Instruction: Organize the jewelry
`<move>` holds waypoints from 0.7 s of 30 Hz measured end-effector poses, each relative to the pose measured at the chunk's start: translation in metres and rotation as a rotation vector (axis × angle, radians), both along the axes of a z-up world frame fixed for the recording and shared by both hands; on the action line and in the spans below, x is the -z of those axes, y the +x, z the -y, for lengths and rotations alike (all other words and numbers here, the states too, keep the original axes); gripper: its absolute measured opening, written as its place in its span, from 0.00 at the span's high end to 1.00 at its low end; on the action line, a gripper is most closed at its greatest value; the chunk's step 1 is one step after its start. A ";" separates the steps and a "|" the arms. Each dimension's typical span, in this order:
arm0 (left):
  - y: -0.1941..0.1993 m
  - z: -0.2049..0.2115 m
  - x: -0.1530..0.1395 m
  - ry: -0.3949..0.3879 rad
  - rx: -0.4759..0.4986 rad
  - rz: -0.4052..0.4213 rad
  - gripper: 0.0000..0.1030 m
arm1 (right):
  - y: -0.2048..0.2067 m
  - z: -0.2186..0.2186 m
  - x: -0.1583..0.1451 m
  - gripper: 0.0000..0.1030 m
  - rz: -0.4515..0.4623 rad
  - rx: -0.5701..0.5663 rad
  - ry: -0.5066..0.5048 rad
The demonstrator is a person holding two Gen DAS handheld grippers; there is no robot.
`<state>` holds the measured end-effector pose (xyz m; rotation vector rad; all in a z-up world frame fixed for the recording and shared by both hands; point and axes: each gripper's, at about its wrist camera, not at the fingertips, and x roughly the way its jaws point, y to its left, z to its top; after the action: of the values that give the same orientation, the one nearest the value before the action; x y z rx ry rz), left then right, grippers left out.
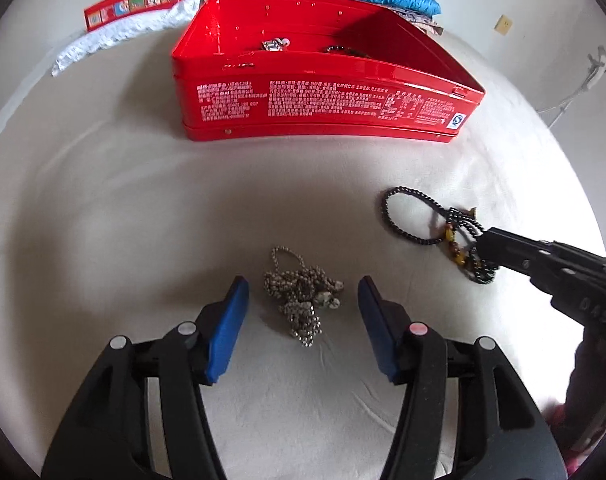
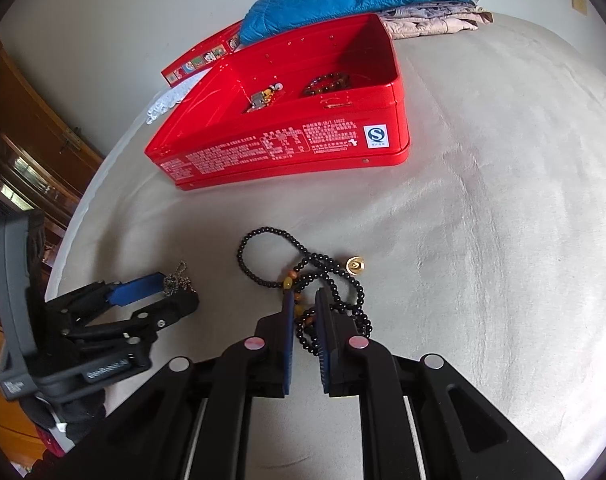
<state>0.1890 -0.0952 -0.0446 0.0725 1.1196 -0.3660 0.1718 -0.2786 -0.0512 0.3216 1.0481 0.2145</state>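
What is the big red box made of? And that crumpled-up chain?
The red box looks like painted metal: thin stiff walls, glossy shine, small rivets. The chain between the left gripper fingers looks like tiny silvery metal balls, dull grey, though coated plastic cannot be ruled out.

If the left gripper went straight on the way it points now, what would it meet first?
Most likely the silver bead chain, heaped on the bed cover between the open fingers of the left gripper. Beyond it the cover runs bare up to the red tin. How high the gripper sits is unclear.

Left hand-held gripper (image 1: 303, 294) agape, right (image 2: 303, 300) nearly closed
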 end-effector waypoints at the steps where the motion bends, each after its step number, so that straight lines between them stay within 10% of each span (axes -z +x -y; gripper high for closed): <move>1: 0.001 0.002 0.000 0.005 -0.002 -0.003 0.45 | 0.000 0.000 0.000 0.89 -0.001 0.001 0.000; 7: 0.009 0.008 0.002 0.006 -0.015 -0.028 0.41 | 0.002 0.001 0.000 0.88 0.000 -0.004 0.007; 11: 0.005 0.012 0.001 0.021 -0.011 -0.005 0.81 | 0.002 0.005 0.001 0.88 -0.003 -0.001 0.013; 21: 0.008 0.002 -0.002 -0.053 -0.011 -0.021 0.86 | -0.001 0.012 -0.002 0.70 -0.028 0.007 0.021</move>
<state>0.1972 -0.0972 -0.0430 0.0157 1.1304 -0.3870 0.1710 -0.2904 -0.0493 0.3480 1.0732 0.2148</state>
